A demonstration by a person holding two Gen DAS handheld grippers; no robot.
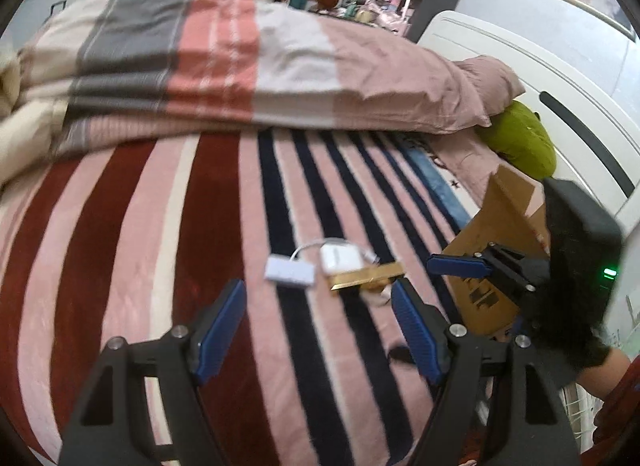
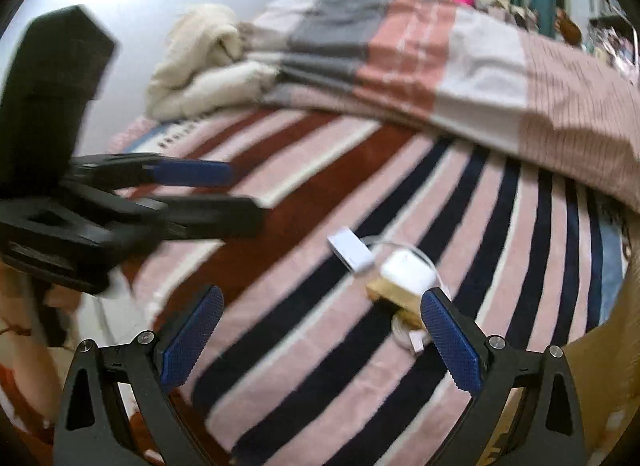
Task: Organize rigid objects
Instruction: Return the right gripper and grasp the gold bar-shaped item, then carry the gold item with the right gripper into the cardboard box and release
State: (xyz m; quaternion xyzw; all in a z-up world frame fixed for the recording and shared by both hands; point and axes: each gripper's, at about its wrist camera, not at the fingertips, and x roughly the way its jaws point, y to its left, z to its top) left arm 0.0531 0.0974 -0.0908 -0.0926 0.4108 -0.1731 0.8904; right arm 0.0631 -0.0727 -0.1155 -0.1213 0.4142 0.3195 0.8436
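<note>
A small pile of rigid objects lies on the striped bedspread: a white flat adapter box (image 1: 289, 273) (image 2: 351, 254), a white charger block (image 1: 342, 260) (image 2: 408, 276) with a thin white cable, and a gold bar-shaped box (image 1: 366, 276) (image 2: 390, 294). My left gripper (image 1: 320, 330) is open and empty, just short of the pile. My right gripper (image 2: 320, 342) is open and empty, its right finger beside the gold box. It also shows in the left wrist view (image 1: 460, 266), over the cardboard box.
An open cardboard box (image 1: 496, 250) stands at the bed's right edge. A folded striped duvet (image 1: 224, 65) and pink pillows (image 1: 420, 81) fill the far side, with a green cushion (image 1: 520, 137) by the white headboard (image 1: 560, 77). A cream blanket (image 2: 200, 65) lies at far left.
</note>
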